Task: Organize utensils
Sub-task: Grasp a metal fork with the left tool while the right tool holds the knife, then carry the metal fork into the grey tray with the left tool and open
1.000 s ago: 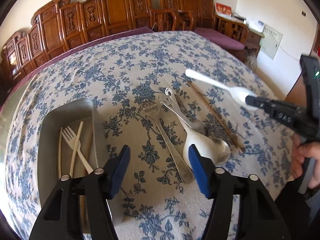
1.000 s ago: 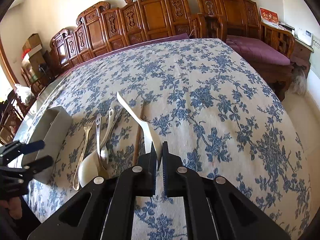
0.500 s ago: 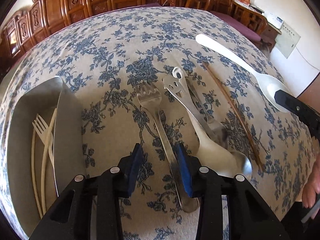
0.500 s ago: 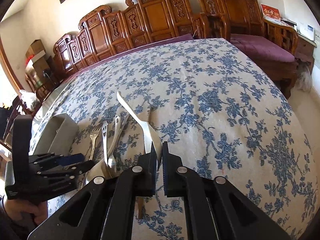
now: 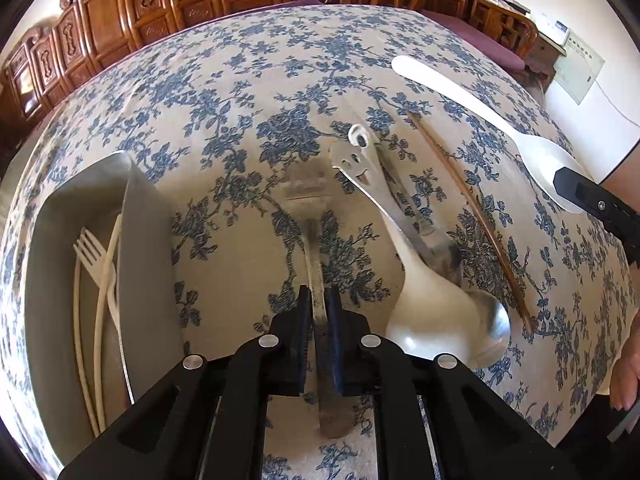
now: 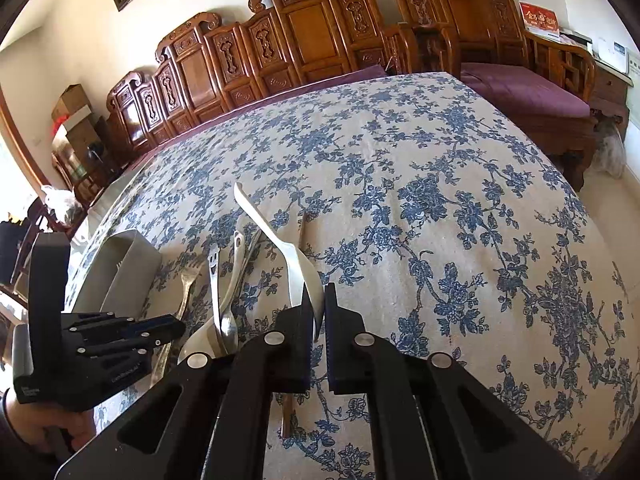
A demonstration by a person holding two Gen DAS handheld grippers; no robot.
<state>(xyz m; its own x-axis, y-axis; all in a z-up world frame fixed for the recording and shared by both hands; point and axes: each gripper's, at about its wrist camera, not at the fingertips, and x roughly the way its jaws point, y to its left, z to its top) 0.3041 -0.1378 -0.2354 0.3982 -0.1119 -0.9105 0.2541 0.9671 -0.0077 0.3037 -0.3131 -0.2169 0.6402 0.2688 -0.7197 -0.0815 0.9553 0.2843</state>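
A metal fork [image 5: 311, 220] lies on the flowered tablecloth, its tines blurred. My left gripper [image 5: 318, 296] points steeply down over its handle; the jaws are closing and the blue pads press on the handle from both sides. In the right wrist view the left gripper [image 6: 176, 330] sits low at the left, over the same fork [image 6: 187, 280]. My right gripper [image 6: 318, 300] is shut on the bowl of a long white plastic spoon [image 6: 272, 232], held above the cloth with its handle pointing away. That spoon [image 5: 480, 108] also shows at the upper right of the left wrist view.
A metal tray [image 5: 148, 264] at the left holds a pale plastic fork [image 5: 90, 248] and cream chopsticks [image 5: 100, 320]. Right of the metal fork lie a white ladle spoon [image 5: 432, 312], a smiley-faced metal utensil [image 5: 356, 164], a metal spoon [image 5: 494, 320] and a brown chopstick [image 5: 468, 208]. Carved wooden chairs ring the table.
My left gripper came down over the metal fork and its jaws narrowed from wide apart onto the handle. The right gripper kept still with the white spoon.
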